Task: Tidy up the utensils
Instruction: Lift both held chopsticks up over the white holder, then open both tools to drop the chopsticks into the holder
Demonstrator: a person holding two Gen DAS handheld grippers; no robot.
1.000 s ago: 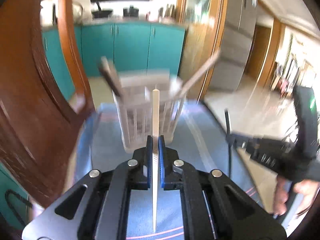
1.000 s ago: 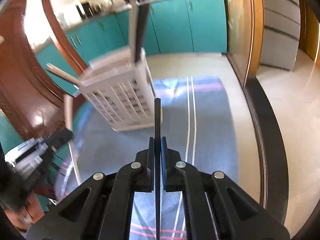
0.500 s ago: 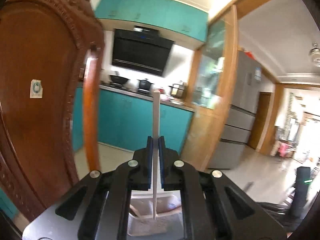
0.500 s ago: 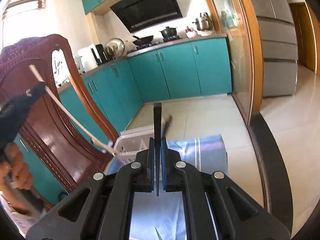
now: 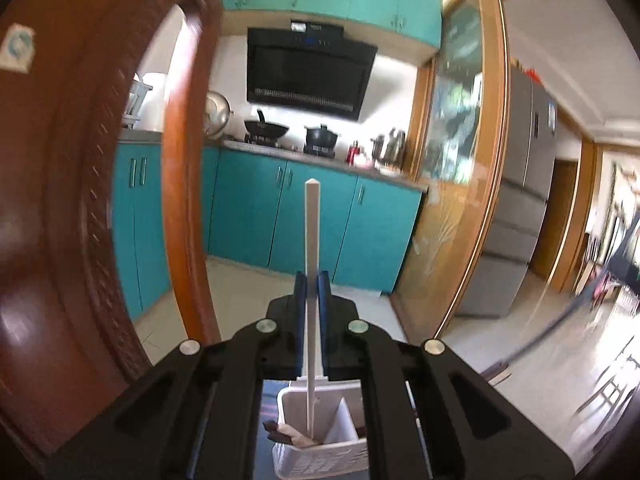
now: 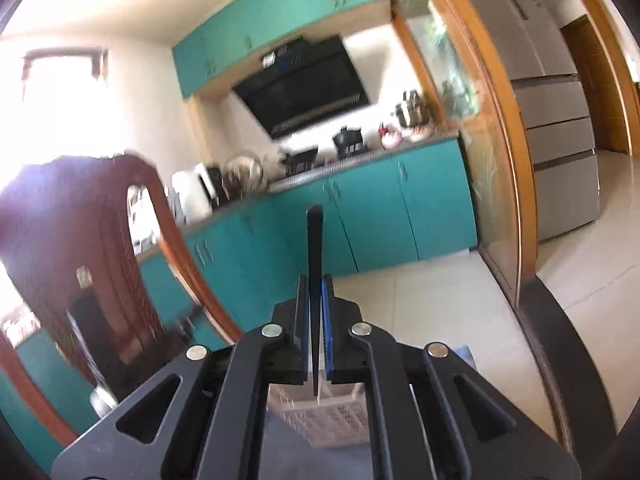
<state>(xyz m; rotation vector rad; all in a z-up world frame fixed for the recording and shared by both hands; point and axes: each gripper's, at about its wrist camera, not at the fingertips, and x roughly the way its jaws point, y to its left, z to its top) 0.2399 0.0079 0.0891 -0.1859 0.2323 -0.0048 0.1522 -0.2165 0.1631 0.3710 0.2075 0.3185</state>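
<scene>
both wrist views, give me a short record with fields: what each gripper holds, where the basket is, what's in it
left gripper: shut on a white stick, standing upright
right gripper: shut on a black stick, standing upright
basket: white, slotted walls, low in the left view, below the left gripper
basket contents: a divider and dark and pale utensil ends in the left compartment
background: teal cabinets, wooden chair

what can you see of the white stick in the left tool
The white stick is a slim, flat, plastic-looking strip with a pointed top end. It stands upright, clamped between the blue pads of the shut left tool. Its lower end hangs over the white basket; whether it touches is unclear.
</scene>
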